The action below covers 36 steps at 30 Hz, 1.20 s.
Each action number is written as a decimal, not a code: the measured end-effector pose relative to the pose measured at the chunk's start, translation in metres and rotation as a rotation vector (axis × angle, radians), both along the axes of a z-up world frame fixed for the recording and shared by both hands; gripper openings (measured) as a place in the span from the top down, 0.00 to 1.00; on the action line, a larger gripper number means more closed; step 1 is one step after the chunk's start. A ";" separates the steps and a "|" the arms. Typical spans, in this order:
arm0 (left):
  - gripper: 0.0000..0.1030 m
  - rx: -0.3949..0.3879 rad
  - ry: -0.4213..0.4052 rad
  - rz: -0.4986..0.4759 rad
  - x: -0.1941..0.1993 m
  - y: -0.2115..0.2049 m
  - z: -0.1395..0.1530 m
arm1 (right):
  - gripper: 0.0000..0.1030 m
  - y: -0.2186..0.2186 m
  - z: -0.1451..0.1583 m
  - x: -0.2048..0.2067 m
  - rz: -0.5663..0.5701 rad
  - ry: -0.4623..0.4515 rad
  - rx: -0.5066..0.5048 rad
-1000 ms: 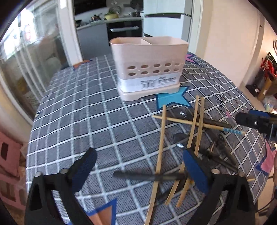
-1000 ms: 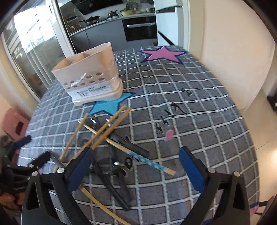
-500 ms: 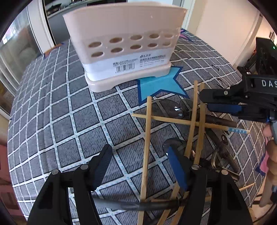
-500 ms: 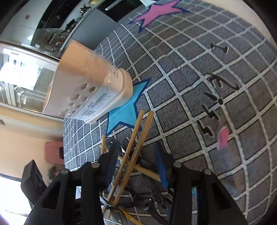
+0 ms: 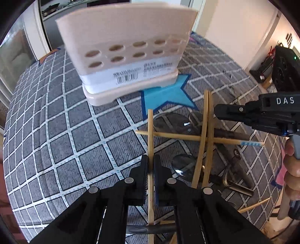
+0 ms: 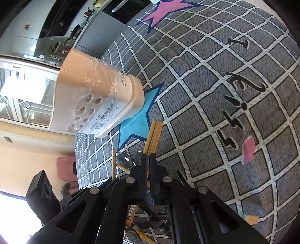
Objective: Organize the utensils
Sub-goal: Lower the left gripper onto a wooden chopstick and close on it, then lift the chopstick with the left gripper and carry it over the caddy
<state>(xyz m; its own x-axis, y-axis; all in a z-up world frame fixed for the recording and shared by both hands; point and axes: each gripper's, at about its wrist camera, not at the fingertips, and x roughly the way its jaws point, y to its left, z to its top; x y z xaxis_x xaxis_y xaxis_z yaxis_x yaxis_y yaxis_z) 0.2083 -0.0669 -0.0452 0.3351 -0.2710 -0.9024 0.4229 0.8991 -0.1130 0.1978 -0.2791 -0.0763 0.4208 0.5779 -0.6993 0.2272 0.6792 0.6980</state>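
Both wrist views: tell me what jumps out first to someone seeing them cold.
The pile of criss-crossed bamboo chopsticks on the checked tablecloth, with dark spoons under them. The left gripper is shut on a single chopstick at the pile's left edge; the right gripper pinches a pair. Behind stands the beige perforated utensil holder, beside a blue star.

- The utensil holder (image 5: 129, 52) was pale beige-pink, with a white barcode label.
- The tablecloth (image 5: 61, 131) was grey with a white grid.
- A blue star (image 5: 165, 95) lay at the holder's five o'clock.
- The chopsticks (image 5: 150, 131) were tan bamboo.
- A pink star (image 6: 161, 9) was dark-blue-edged.
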 end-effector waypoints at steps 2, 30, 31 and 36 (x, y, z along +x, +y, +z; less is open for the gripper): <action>0.64 -0.032 -0.020 0.020 -0.002 0.006 0.007 | 0.98 -0.002 0.005 -0.003 0.001 -0.021 -0.005; 0.64 -0.152 -0.124 0.077 -0.026 0.046 0.063 | 0.94 -0.011 0.013 -0.005 -0.032 -0.100 0.116; 0.64 -0.163 -0.133 0.080 -0.028 0.049 0.068 | 0.94 -0.013 0.023 -0.008 -0.031 -0.125 0.101; 0.64 -0.211 -0.204 0.095 -0.040 0.063 0.102 | 0.94 -0.019 0.074 -0.018 -0.016 -0.243 0.042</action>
<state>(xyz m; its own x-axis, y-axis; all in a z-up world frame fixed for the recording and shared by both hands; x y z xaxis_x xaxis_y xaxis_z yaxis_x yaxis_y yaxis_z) 0.1682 -0.0041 0.0566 0.5358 -0.4044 -0.7412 0.3716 0.9012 -0.2231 0.1795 -0.2977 -0.0023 0.5834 0.5961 -0.5517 0.0600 0.6458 0.7611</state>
